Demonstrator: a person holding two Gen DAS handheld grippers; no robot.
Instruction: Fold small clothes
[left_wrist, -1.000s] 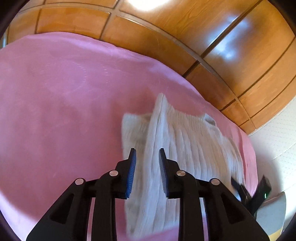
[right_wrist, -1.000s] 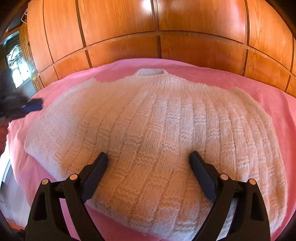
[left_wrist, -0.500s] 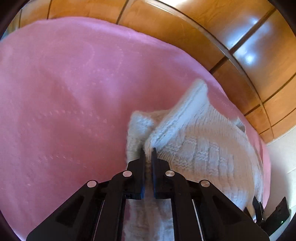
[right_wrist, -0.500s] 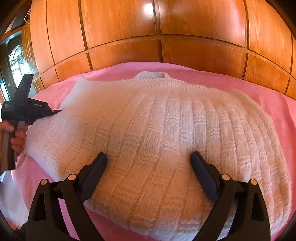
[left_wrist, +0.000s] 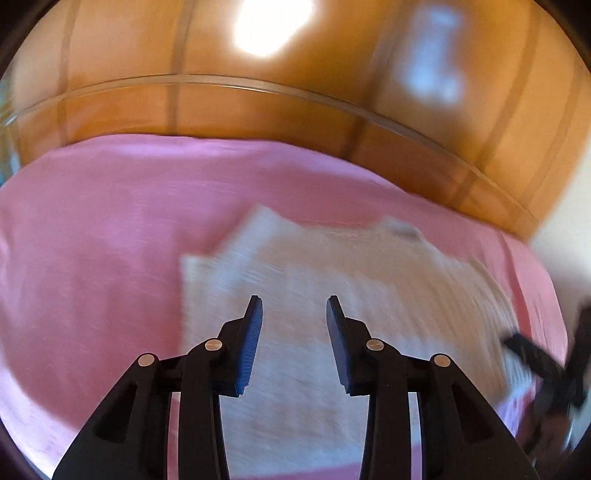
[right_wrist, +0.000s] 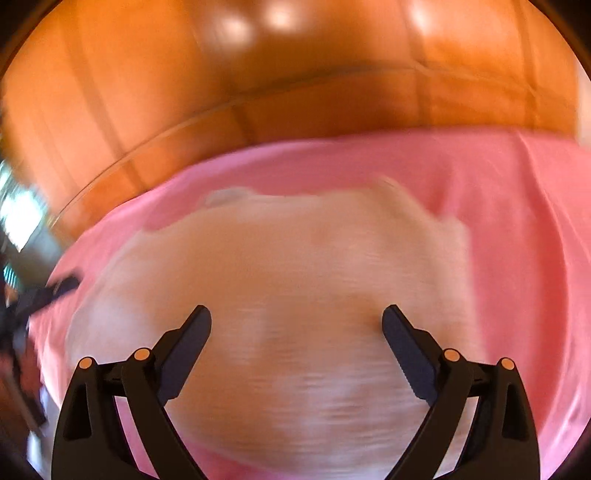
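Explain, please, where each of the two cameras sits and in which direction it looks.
Left wrist: sits on the left gripper, looks down along its open fingers at the white sweater on the pink cover; the jaws have just been opening, nothing between them.
Right wrist: sits on the right gripper, jaws wide open, over the same sweater.
Shared: sweater, pink cover, wooden panels; each view catches the other gripper at its edge.
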